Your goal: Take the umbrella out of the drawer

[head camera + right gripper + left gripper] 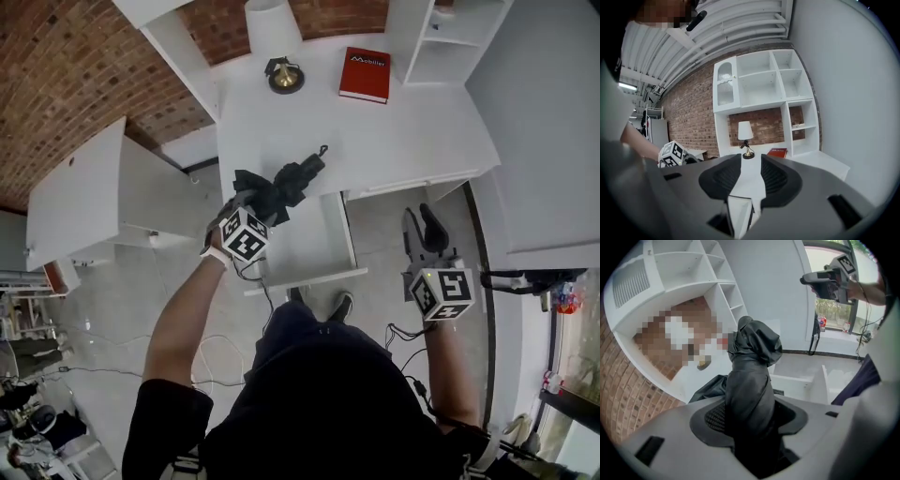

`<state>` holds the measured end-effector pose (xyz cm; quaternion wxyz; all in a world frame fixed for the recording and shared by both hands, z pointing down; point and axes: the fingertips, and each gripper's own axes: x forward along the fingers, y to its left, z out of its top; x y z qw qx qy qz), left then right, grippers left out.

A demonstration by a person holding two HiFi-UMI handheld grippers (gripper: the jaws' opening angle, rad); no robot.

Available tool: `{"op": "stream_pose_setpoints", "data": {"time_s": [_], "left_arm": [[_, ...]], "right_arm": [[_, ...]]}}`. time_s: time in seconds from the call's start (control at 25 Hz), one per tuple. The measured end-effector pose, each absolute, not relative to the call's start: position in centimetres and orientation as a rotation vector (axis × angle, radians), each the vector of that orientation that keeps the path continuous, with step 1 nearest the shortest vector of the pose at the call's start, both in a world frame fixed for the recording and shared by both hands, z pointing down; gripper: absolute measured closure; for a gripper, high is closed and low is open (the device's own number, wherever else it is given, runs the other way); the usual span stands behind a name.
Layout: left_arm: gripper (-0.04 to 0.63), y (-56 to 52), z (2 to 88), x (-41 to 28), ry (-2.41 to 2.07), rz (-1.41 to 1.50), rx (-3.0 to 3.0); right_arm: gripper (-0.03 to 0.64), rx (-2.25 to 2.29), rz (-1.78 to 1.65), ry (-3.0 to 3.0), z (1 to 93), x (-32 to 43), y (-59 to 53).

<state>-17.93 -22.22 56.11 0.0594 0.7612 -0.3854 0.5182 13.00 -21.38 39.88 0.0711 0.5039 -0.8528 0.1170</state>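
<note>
The left gripper's [749, 420] jaws are clamped on the black folded umbrella [751, 376]. One textured pad shows against its left side, and the rest of the grip is buried in the dark fabric. The umbrella runs straight out along the jaws, and loose folds of cloth spill to the left near the grip.

In the head view the left gripper [249, 206] holds the umbrella [289, 184] in the air over the open white drawer [305, 279] and the front edge of the white desk [403, 141]. Its long axis lies on a diagonal, from the jaws at lower left up to the right. The far end, which bears a small loop, points toward the back of the desk.

The right gripper [751, 177] has its jaws parted by a narrow gap, with nothing between the pads. In the head view it [424, 230] hangs to the right of the drawer, well apart from the umbrella.

At the back of the desk stand a lamp [277, 47] and a red book [365, 74].
</note>
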Motion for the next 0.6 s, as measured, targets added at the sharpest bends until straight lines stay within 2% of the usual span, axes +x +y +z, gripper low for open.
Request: {"op": "stream_pose_setpoints", "data": {"time_s": [0.28,0.6], "left_arm": [[0.359,-29.0,54.6,-20.8,-1.236,1.597,2.299],[0.357,-36.8,58.4,-23.6,-1.164,1.716,2.299]], "right_arm": [[0.492,1.551,0.392,-2.476,41.5,14.0,-21.1],[0.492,1.611,0.444,-2.361,43.4,12.9,-23.1]]}}
